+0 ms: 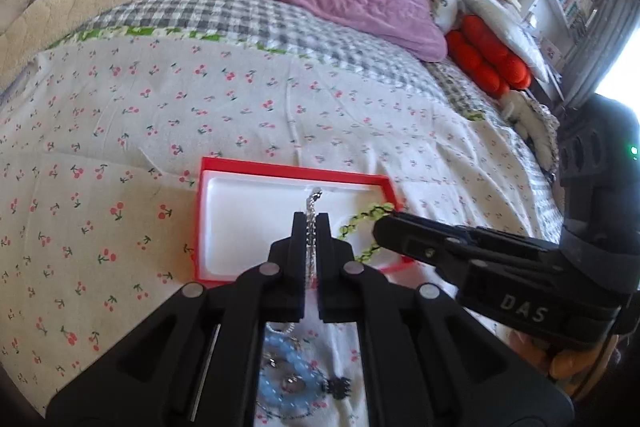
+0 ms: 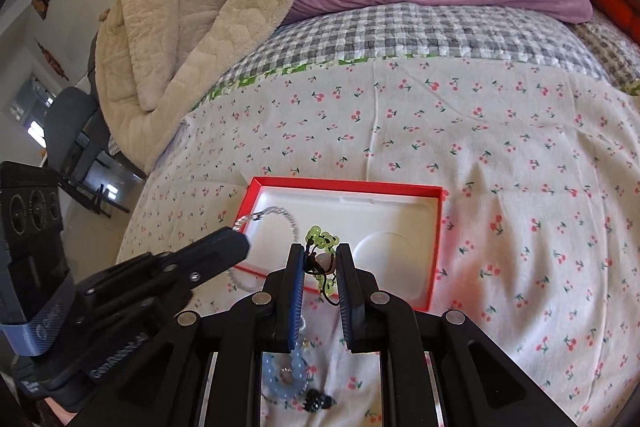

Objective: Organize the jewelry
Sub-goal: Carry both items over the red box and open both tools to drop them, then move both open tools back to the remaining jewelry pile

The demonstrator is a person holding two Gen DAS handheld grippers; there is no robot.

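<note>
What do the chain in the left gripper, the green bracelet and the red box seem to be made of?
Silver chain: probably metal, polished; its twisted links glint.
Green bracelet: likely glass or plastic beads, translucent and glossy, apparently strung on a dark cord.
Red box: seemingly cardboard walls, matte red, with a white moulded insert, perhaps plastic or foam; the smooth recesses suggest this.

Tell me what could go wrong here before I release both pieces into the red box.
1. The silver chain, pinched in the left gripper, trails over the red box rim, so its tail may land outside.
2. The green bead bracelet hangs close to the chain; they could tangle.
3. In the right gripper the bracelet looks loosely caught and may drop early.
</note>
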